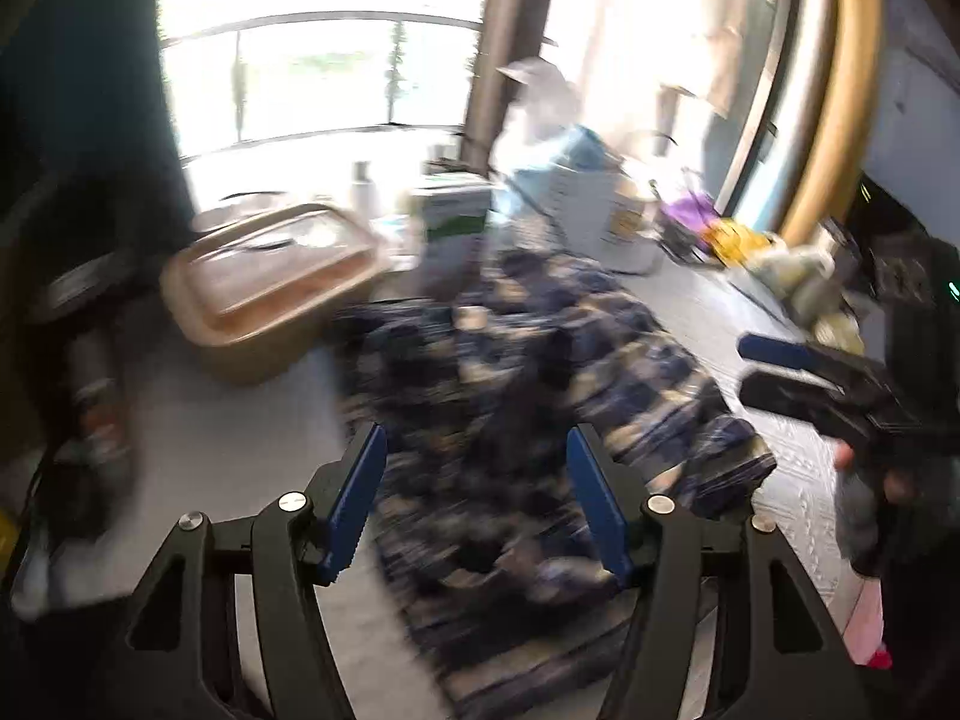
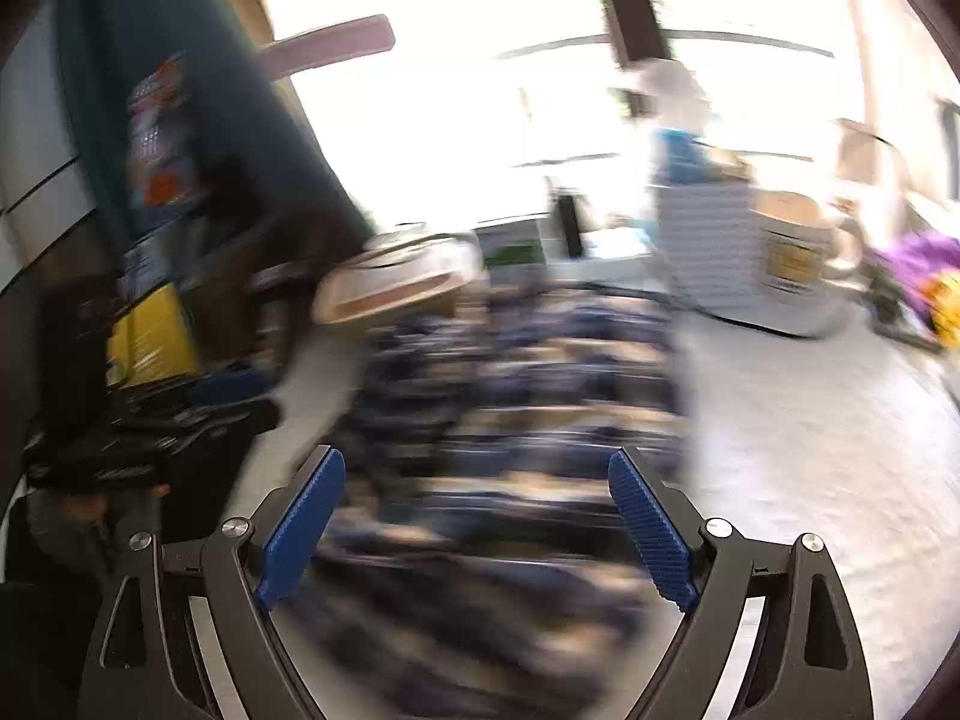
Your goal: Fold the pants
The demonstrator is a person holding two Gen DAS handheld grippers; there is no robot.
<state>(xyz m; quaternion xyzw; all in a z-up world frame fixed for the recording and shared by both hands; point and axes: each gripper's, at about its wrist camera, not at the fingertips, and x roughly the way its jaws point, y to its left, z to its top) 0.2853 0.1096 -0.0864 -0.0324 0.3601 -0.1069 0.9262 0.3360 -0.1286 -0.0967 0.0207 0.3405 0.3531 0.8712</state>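
Navy-and-cream patterned fabric pants [image 1: 528, 396] lie rumpled on the white textured tabletop [image 1: 708, 300] beside a tan lidded tub [image 1: 270, 288], prob. part-folded w/ more to do; left tool [image 1: 474, 480] & right tool [image 2: 474, 516] both gape open, holding nothing.

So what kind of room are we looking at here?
Probably a lived-in home, perhaps a dining area: blue-and-cream patterned pants lie on a white textured tablecloth, a lidded tan rectangular dish sits nearby, and big bright windows stand behind.

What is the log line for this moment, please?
left claw: open | right claw: open | pants: loose on table
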